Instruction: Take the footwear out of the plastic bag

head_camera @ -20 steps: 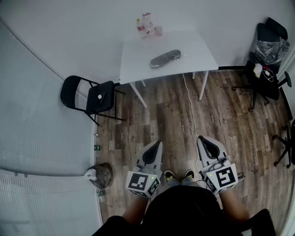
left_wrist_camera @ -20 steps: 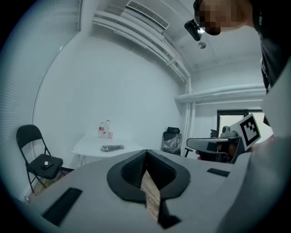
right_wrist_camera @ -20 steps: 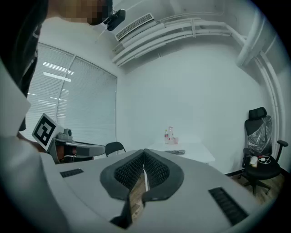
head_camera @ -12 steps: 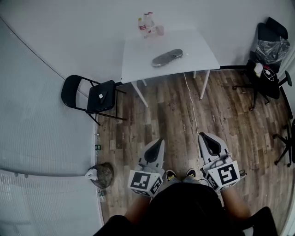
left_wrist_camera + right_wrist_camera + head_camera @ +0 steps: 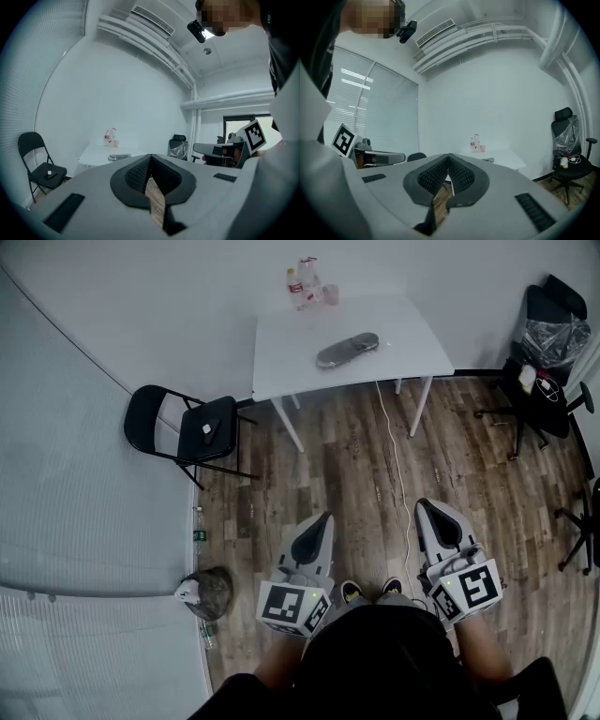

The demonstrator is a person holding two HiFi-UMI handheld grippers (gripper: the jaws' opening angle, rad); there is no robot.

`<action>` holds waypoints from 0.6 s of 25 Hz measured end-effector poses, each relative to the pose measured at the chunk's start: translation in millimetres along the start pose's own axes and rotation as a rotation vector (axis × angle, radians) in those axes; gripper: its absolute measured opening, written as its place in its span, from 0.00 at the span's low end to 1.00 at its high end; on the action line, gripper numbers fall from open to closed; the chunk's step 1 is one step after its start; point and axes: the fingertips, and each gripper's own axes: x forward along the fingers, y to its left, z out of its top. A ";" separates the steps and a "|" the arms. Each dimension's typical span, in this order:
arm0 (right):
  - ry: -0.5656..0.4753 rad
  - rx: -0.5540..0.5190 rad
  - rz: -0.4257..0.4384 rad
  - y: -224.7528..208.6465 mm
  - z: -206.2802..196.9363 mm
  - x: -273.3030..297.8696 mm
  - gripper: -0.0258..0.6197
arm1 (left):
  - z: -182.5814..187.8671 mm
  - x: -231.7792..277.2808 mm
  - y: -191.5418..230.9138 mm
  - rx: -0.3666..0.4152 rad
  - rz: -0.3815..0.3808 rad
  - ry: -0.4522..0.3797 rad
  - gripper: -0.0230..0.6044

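The footwear (image 5: 348, 349) lies near the middle of the white table (image 5: 403, 329) across the room. It is a dark, flat shape that seems to be wrapped in a clear plastic bag (image 5: 373, 339), though the film is too faint from here to be sure. Behind it, at the table's wall edge, stands a small cluster of bottles (image 5: 305, 282), well apart from the bag, so I'd say there is free room to work around it.

A black folding chair (image 5: 187, 427) sits off the table's left corner and an office chair (image 5: 544, 381) stands against the right wall. A white cable (image 5: 394, 456) trails across the wooden floor (image 5: 328, 474) from under the table toward the person.

The person stands well back from the table, with both arms held low in front of the body. The left tool (image 5: 323, 518) and the right tool (image 5: 427, 505) both point toward the table, each with its jaws pressed together and nothing between them. My guess is they are closed simply because there is nothing within reach yet. The task looks unstarted, and walking up to the table comes first.
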 end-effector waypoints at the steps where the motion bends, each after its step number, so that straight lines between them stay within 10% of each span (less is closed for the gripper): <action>1: 0.002 -0.015 0.010 6.2 -1.1 1.0 0.07 | 1.4 -3.6 3.0 0.000 -0.004 -0.008 0.07; 7: 0.001 -0.035 0.023 30.0 -1.8 12.7 0.07 | 7.4 -9.3 16.8 0.110 -0.061 0.008 0.07; 15: 0.001 -0.038 0.038 42.8 -3.1 26.9 0.07 | -6.5 2.5 42.7 -0.015 -0.135 0.168 0.07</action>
